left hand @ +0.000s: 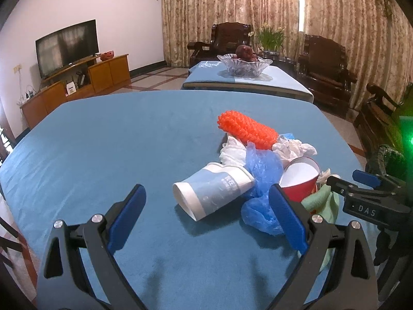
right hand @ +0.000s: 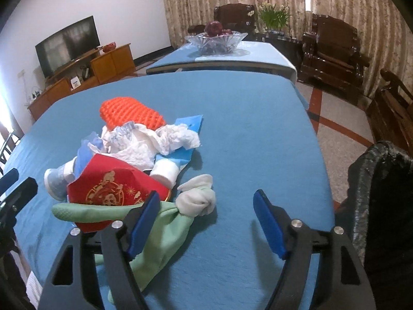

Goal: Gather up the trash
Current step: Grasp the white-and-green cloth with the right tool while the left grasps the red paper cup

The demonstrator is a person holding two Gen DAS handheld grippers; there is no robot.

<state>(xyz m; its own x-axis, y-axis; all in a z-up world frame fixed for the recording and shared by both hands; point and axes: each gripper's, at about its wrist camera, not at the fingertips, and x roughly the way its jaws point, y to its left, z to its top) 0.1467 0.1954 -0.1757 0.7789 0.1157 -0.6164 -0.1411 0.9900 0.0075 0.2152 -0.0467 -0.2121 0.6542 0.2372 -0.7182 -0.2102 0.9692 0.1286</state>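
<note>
- left tongs (left hand: 206,214): jaws spread wide, nothing gripped, angled downward
- right tongs (right hand: 206,222): jaws apart, nothing between the pads (right hand: 269,223), angled downward, just beside the left

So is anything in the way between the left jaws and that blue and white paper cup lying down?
Nothing visible is. The left gripper is open, and the paper cup lies just ahead on bare blue tablecloth. Only the blue plastic bag crowds the cup's right side.
</note>
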